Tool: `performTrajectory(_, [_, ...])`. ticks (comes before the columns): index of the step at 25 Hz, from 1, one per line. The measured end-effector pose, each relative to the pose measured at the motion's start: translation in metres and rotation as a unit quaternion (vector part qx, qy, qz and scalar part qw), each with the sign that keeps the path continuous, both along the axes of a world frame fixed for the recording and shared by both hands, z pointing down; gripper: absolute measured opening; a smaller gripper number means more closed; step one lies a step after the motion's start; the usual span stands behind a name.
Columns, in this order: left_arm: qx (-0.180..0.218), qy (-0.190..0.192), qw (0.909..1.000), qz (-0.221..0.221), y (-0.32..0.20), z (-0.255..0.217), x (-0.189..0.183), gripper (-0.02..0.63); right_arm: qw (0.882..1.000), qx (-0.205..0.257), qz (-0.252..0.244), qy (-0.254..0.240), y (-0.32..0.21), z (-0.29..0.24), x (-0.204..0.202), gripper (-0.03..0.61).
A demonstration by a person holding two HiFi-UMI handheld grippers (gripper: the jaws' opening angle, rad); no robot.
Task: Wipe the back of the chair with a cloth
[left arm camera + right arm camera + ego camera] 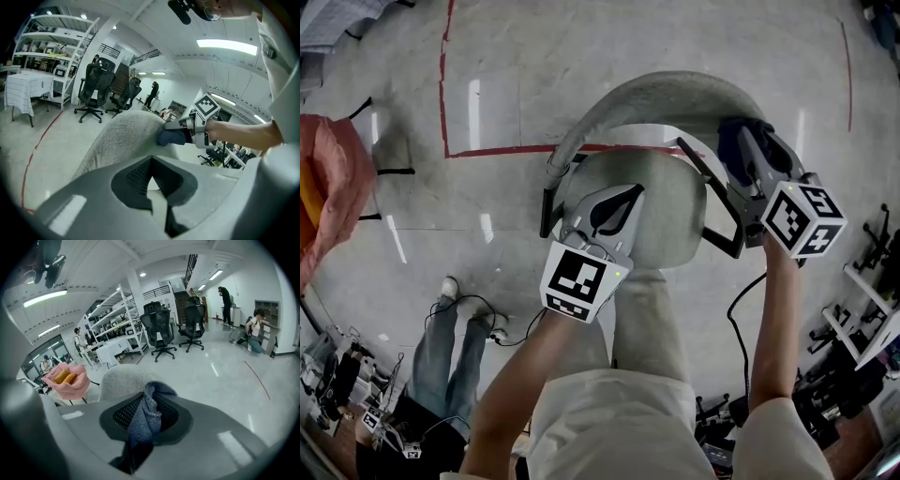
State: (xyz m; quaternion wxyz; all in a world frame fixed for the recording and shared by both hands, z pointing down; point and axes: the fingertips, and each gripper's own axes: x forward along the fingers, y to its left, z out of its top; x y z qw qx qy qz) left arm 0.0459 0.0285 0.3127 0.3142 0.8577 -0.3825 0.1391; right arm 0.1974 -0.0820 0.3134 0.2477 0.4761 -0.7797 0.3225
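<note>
Blue cloth [146, 420] pinched in right tongs [146, 398], touching chair back [121, 378] | left tongs [151, 161] pressed together, empty

The head view looks steeply down from above the person onto the chair [666, 211], near enough that both forearms fill the near edge. The left gripper view rides low, just on the near side of the backrest [122, 136]. It faces far and slightly right and takes in the right gripper [171, 135] at the backrest's right end. The right gripper view faces left across that same backrest, seemingly almost touching it, with the cloth [147, 416] blocking the middle
</note>
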Motion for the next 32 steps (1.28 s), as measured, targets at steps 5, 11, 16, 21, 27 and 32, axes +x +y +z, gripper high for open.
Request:
performTrajectory(5, [0.003,0.000,1.0000,-0.008,-0.002,-0.001,-0.009,0.001,1.000,-0.002,-0.012,-0.002,-0.006,-0.002,-0.016,0.074])
performTrajectory(11, [0.004,-0.001,0.9998,-0.018,-0.001,-0.003,-0.020,0.001,0.999,0.000,-0.035,-0.007,-0.014,-0.004,-0.039,0.074])
performTrajectory(16, [0.002,0.000,0.9997,-0.026,0.002,-0.003,-0.032,0.001,0.999,-0.001,-0.049,-0.015,-0.014,0.000,-0.065,0.074])
performTrajectory(21, [0.001,0.000,0.9994,-0.033,0.002,-0.001,-0.047,0.001,0.998,-0.002,-0.064,-0.022,-0.020,0.002,-0.095,0.074])
performTrajectory(27, [0.000,0.000,0.9992,-0.040,0.001,0.002,-0.061,0.001,0.997,-0.007,-0.077,-0.024,-0.020,0.005,-0.117,0.074])
performTrajectory(32, [0.001,0.000,0.9990,-0.046,0.000,0.002,-0.071,0.001,0.996,-0.009,-0.084,-0.027,-0.017,0.008,-0.132,0.074])
